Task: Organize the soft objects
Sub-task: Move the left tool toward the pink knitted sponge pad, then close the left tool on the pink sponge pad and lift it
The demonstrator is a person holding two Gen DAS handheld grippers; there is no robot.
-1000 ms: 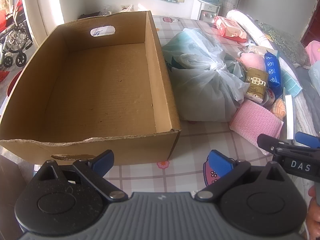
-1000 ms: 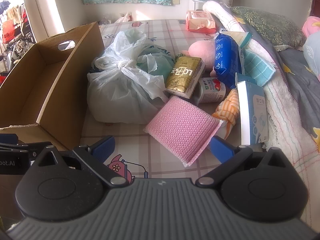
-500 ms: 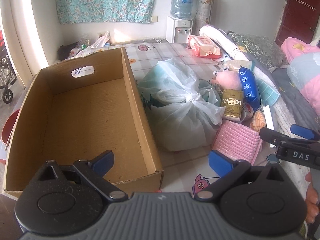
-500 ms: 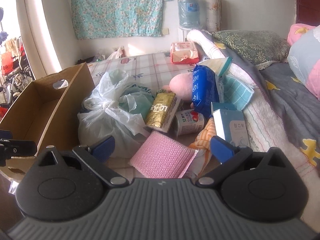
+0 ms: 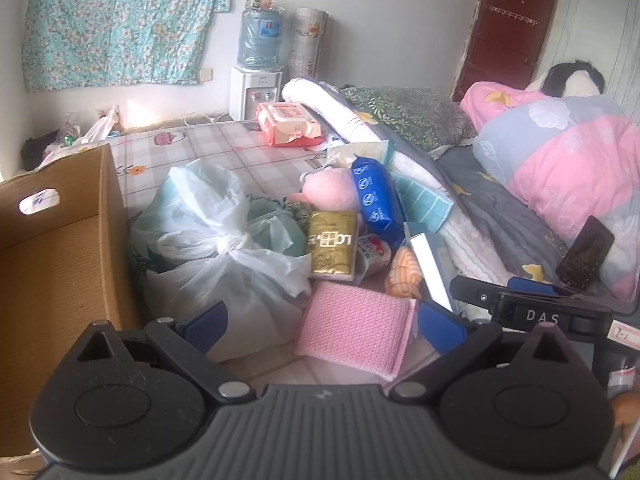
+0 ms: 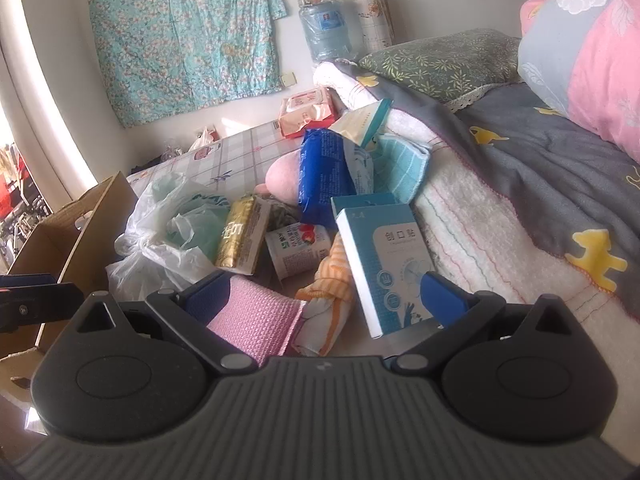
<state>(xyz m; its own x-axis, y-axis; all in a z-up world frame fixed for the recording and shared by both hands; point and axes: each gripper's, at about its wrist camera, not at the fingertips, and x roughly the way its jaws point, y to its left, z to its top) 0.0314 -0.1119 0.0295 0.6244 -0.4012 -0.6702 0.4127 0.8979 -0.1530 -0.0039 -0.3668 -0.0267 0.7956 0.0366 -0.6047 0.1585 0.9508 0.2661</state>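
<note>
Left wrist view: pink knitted pad [image 5: 356, 326] flat on checked tablecloth [image 5: 224, 152], lying between the spread blue fingertips of left gripper [image 5: 324, 326], untouched; jaws wide apart, holding nothing. Just left of pad, knotted white plastic bag [image 5: 224, 248]; beyond the bag, brown cardboard box [image 5: 68, 264] with a hand hole in its end wall. Behind pad, gold packet [image 5: 332, 246] lying against pink plush toy [image 5: 330, 194] and blue pack [image 5: 376, 196]; orange striped cloth [image 5: 404, 272] just right of pad. Further back from pad: water dispenser [image 5: 258, 88], floral curtain [image 5: 120, 20] on the wall, dark red door [image 5: 512, 28], pink and grey quilt [image 5: 568, 160] on the bed

Right wrist view: same pad [image 6: 256, 316] partly under the left fingertip of right gripper [image 6: 324, 300], also spread wide and holding nothing; teal and white box [image 6: 384, 264] leaning just right of pad, inside the gap beside the right fingertip; small printed cup [image 6: 296, 250] on its side behind pad
</note>
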